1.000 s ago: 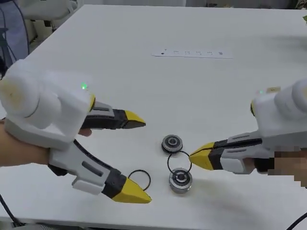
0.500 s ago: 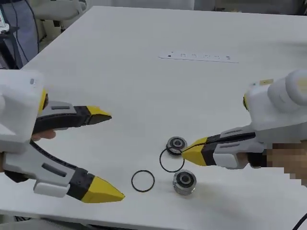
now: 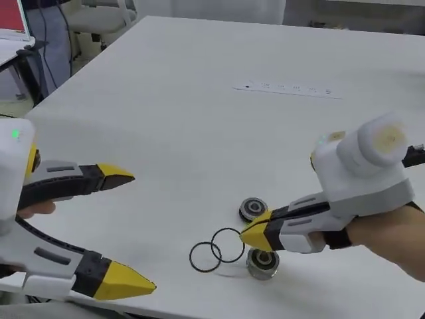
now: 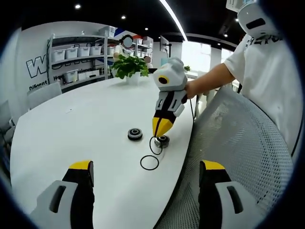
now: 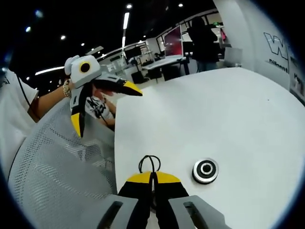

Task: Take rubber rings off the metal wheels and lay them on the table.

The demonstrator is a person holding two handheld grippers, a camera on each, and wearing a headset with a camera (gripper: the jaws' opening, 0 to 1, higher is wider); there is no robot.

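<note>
Jaws pinched shut on a rubber ring (image 3: 228, 244), the right gripper (image 3: 247, 234) holds it low beside the near metal wheel (image 3: 262, 262), with another ring (image 3: 204, 257) lying flat on the table (image 3: 199, 100) just to its left. The left gripper (image 3: 143, 232) waits wide open at near left. The next move is probably to part the jaws and lay this ring down.

The white worktop (image 3: 199, 100) bears, close to its near edge, a metal wheel (image 3: 253, 209), a second wheel (image 3: 263, 262) nearer that edge, and a rubber ring (image 3: 190, 256) overlapping a second ring (image 3: 228, 229). A printed strip (image 3: 287, 88) lies toward the far edge.
</note>
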